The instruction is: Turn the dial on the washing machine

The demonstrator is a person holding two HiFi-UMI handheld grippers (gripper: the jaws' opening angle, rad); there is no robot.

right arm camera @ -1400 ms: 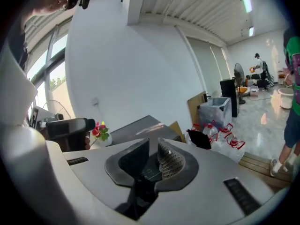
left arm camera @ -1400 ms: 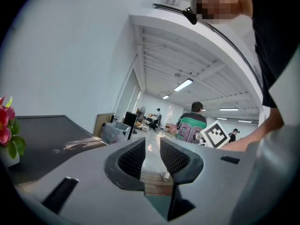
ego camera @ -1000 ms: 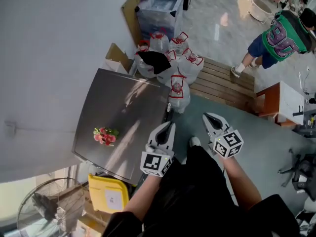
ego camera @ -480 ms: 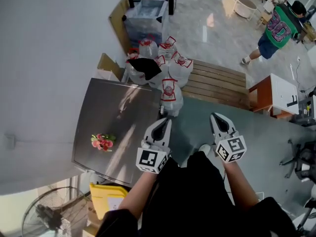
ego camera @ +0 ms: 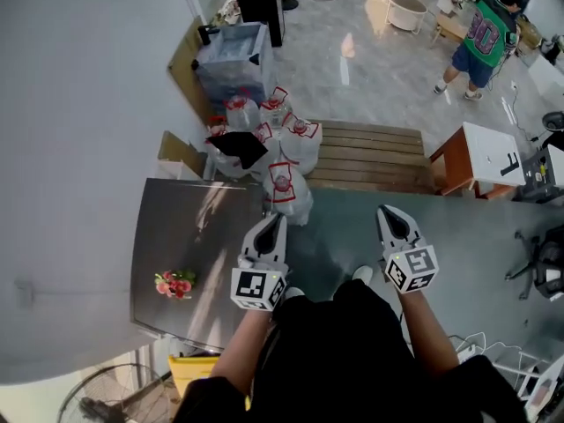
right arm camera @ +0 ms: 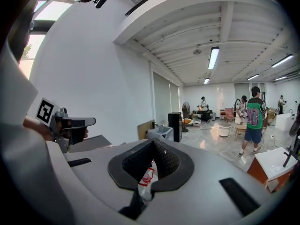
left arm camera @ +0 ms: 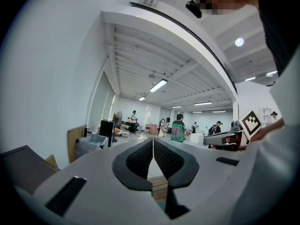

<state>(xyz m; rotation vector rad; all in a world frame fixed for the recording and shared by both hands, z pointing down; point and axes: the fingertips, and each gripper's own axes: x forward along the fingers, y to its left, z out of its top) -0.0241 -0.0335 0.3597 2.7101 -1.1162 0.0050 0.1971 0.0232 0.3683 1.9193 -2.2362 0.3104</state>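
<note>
Left gripper (ego camera: 278, 221) and right gripper (ego camera: 388, 211): jaws together, empty. No dial is visible; the brushed-steel box-shaped cabinet (ego camera: 176, 227) beside the left gripper is probably the washing machine. Expect a rigid, stiff-turning knob: pinch across its rim.

Large open hall of workshop or studio type: polished grey floor (ego camera: 352, 77), white beamed ceiling with long strip lights (right arm camera: 213, 57), slatted wooden pallet (ego camera: 374, 154), clustered clear plastic water jugs with red labels (ego camera: 295, 144), and several people standing at the far end (left arm camera: 178, 130).
</note>
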